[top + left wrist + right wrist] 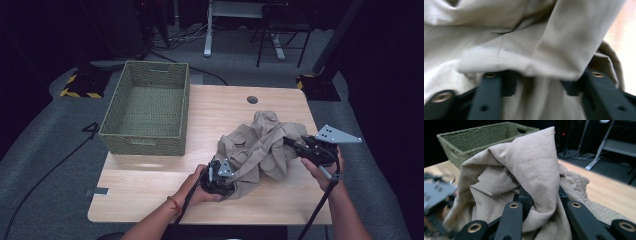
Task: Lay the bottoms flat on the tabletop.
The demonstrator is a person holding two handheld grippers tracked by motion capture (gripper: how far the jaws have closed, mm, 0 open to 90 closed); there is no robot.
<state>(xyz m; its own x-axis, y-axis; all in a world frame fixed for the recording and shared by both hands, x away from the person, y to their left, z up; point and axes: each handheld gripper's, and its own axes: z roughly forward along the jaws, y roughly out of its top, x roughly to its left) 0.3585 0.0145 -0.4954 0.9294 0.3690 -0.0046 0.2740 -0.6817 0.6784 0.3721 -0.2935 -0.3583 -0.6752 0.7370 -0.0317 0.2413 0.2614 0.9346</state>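
A: Garment (262, 145), tan, crumpled in a heap on the right half of the table (150, 185). Woven basket (147, 112) well apart, at the far left corner.

B: Right gripper (292, 141)?

A: Raised at the heap's right side. In the right gripper view a tall fold of cloth (536, 170) is pinched between its jaws.

B: Left gripper (226, 175)?

A: Low at the heap's near-left edge. In the left gripper view cloth (524, 50) lies between the jaws and drapes over them; whether the pads press on it, cannot tell.

Plain, seemingly beige garment (260, 145); olive-green woven basket (145, 107); pale wood-grain table (150, 185).
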